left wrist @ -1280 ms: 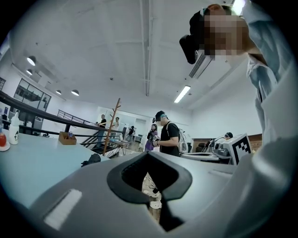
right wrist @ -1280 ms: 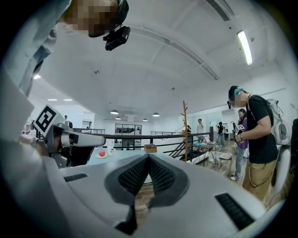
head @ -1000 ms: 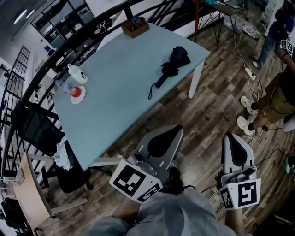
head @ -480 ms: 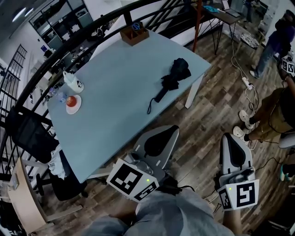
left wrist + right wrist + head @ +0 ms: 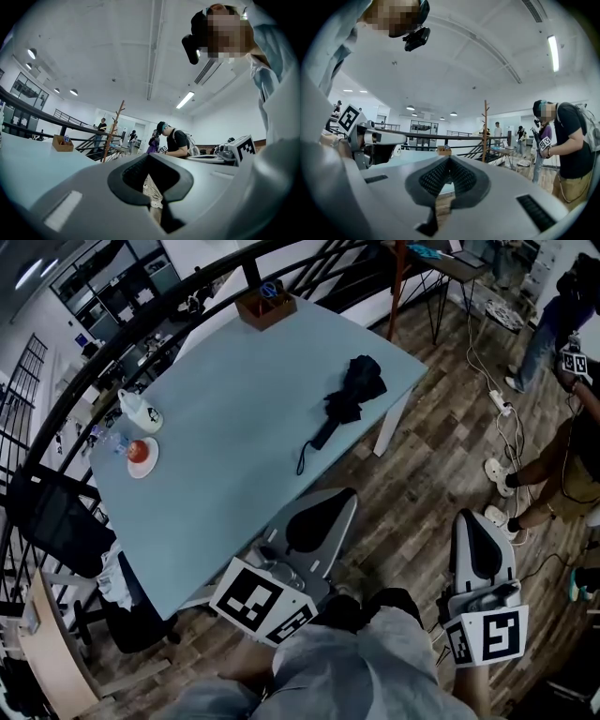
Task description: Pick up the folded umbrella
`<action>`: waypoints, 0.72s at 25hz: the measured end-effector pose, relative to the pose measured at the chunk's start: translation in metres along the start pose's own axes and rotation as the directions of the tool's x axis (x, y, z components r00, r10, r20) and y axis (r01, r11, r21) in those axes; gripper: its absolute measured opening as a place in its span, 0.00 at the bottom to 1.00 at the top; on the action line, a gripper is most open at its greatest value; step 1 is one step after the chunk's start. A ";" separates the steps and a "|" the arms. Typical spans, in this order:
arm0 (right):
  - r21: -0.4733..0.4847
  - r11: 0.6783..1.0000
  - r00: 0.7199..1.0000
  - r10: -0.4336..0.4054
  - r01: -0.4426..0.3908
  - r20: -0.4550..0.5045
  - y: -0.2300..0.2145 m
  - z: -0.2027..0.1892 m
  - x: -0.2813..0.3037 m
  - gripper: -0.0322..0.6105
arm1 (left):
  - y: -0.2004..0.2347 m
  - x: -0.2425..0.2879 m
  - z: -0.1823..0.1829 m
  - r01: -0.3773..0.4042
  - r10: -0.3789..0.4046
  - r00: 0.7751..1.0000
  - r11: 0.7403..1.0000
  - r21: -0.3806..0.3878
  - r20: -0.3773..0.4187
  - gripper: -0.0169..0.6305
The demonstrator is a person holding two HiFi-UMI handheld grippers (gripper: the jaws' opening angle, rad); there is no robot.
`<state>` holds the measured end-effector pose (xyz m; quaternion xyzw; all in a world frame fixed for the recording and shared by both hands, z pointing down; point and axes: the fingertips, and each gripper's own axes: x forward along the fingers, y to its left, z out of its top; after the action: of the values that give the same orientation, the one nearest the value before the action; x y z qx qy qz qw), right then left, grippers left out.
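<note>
The folded black umbrella (image 5: 351,392) lies on the light blue table (image 5: 234,418) near its right corner, handle and wrist strap (image 5: 302,457) trailing toward me. My left gripper (image 5: 328,512) hovers at the table's near edge, well short of the umbrella, jaws shut and empty. My right gripper (image 5: 476,531) is held over the wooden floor to the right of the table, also shut and empty. In the left gripper view the left gripper (image 5: 149,158) shows its pads meeting, with the table top (image 5: 28,164) at left. In the right gripper view the right gripper (image 5: 449,161) is likewise closed.
A wooden box (image 5: 265,302) sits at the table's far edge, a white jug (image 5: 141,412) and a plate with a red fruit (image 5: 141,454) at the left. A black chair (image 5: 66,521) stands left of the table. People (image 5: 562,456) and cables (image 5: 506,399) occupy the floor at right.
Both grippers have come a little nearer the table while staying shut. The table and umbrella sit slightly lower and closer in the head view.
</note>
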<state>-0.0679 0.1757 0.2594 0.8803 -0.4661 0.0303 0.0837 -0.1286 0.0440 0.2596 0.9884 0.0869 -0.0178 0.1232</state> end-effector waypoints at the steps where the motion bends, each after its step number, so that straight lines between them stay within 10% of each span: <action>1: 0.000 1.000 1.000 -0.004 0.004 -0.004 -0.002 -0.001 0.001 0.05 | 0.002 0.000 0.000 -0.002 0.002 1.000 1.000 -0.001 0.000 0.03; 18: 0.019 0.989 0.989 0.147 -0.147 0.018 -0.040 -0.007 0.057 0.05 | 0.012 0.045 0.000 -0.123 0.123 0.992 0.992 0.005 0.005 0.03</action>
<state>-0.0028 0.1526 0.2694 0.8445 -0.5300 0.0340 0.0686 -0.0825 0.0402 0.2601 0.9922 0.0254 -0.0129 0.1216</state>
